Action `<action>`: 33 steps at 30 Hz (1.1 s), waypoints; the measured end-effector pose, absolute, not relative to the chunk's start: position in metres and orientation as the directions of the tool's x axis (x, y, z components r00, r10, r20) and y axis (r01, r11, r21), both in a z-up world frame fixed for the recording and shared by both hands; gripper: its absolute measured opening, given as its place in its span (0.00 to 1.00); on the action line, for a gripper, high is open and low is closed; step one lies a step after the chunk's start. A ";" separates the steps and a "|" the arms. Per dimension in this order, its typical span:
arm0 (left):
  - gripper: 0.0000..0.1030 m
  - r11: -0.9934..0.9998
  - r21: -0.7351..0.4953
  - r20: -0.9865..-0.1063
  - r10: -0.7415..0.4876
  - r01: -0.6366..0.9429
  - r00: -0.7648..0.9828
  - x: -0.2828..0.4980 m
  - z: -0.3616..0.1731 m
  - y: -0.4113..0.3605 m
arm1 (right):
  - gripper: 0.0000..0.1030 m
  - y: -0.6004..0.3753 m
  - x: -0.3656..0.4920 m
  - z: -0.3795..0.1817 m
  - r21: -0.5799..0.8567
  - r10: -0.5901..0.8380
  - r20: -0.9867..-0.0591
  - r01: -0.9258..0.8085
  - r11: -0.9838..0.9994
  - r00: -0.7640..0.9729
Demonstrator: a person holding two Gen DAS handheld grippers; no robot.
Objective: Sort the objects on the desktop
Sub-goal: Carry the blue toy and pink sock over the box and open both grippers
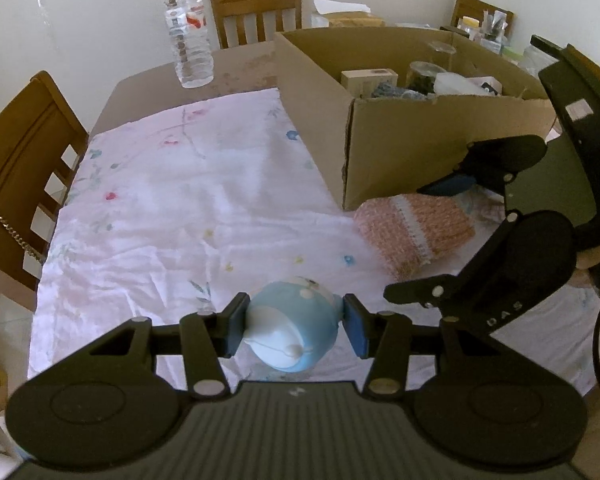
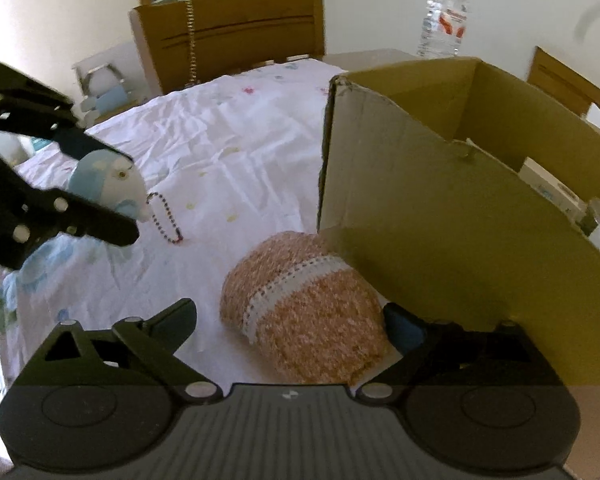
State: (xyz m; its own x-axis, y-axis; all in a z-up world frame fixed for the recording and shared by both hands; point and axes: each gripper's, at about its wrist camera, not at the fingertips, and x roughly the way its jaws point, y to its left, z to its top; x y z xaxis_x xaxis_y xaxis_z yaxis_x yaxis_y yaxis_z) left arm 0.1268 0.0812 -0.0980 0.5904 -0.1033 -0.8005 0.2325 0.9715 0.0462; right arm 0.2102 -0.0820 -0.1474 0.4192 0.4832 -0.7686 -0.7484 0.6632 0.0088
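My left gripper [image 1: 296, 320] is shut on a pale blue plush toy [image 1: 292, 332], held just above the flowered cloth. In the right wrist view the same toy [image 2: 104, 184] sits between the left gripper's [image 2: 124, 196] fingers, with a bead chain [image 2: 166, 216] hanging from it. A pink knitted roll with a white band [image 2: 300, 308] lies on the cloth against the cardboard box's corner. My right gripper [image 2: 290, 312] is open, with one finger on each side of the roll. The left finger stands well clear of it and the right pad is close to its edge. From the left wrist, the right gripper [image 1: 432, 240] straddles the roll [image 1: 412, 228].
An open cardboard box [image 1: 420, 140] with several items inside stands on the right of the table. A water bottle [image 1: 188, 36] stands at the far edge. Wooden chairs [image 1: 256, 12] ring the table. The flowered cloth [image 1: 180, 200] covers most of the tabletop.
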 end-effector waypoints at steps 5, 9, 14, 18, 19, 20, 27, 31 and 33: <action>0.48 0.968 0.043 -0.796 -0.116 0.247 0.594 0.129 -0.096 0.081 | 0.80 -0.081 0.212 -0.145 -0.018 0.454 -0.779 -0.738 0.674 0.433; 0.48 0.966 0.035 -0.792 -0.130 0.257 0.596 0.130 -0.092 0.079 | 0.77 -0.084 0.209 -0.138 -0.020 0.453 -0.785 -0.749 0.663 0.422; 0.48 0.961 0.043 -0.782 -0.139 0.275 0.608 0.130 -0.079 0.073 | 0.76 -0.089 0.199 -0.122 -0.023 0.471 -0.783 -0.776 0.630 0.406; 0.48 0.957 0.053 -0.772 -0.142 0.286 0.620 0.132 -0.063 0.064 | 0.76 -0.098 0.190 -0.097 -0.047 0.488 -0.770 -0.799 0.599 0.411; 0.48 0.956 0.058 -0.769 -0.141 0.289 0.623 0.134 -0.058 0.061 | 0.76 -0.102 0.188 -0.090 -0.057 0.491 -0.765 -0.802 0.594 0.417; 0.48 0.955 0.063 -0.765 -0.140 0.290 0.628 0.135 -0.054 0.059 | 0.76 -0.105 0.186 -0.083 -0.066 0.493 -0.760 -0.805 0.590 0.423; 0.48 0.939 0.108 -0.714 -0.155 0.327 0.682 0.149 -0.021 0.035 | 0.76 -0.130 0.183 -0.038 -0.129 0.495 -0.712 -0.786 0.605 0.498; 0.48 0.927 0.138 -0.690 -0.164 0.350 0.705 0.160 -0.004 0.019 | 0.76 -0.144 0.186 -0.017 -0.169 0.482 -0.680 -0.758 0.630 0.552; 0.48 0.918 0.154 -0.677 -0.171 0.365 0.716 0.166 0.002 0.012 | 0.76 -0.153 0.189 -0.008 -0.190 0.472 -0.664 -0.741 0.644 0.580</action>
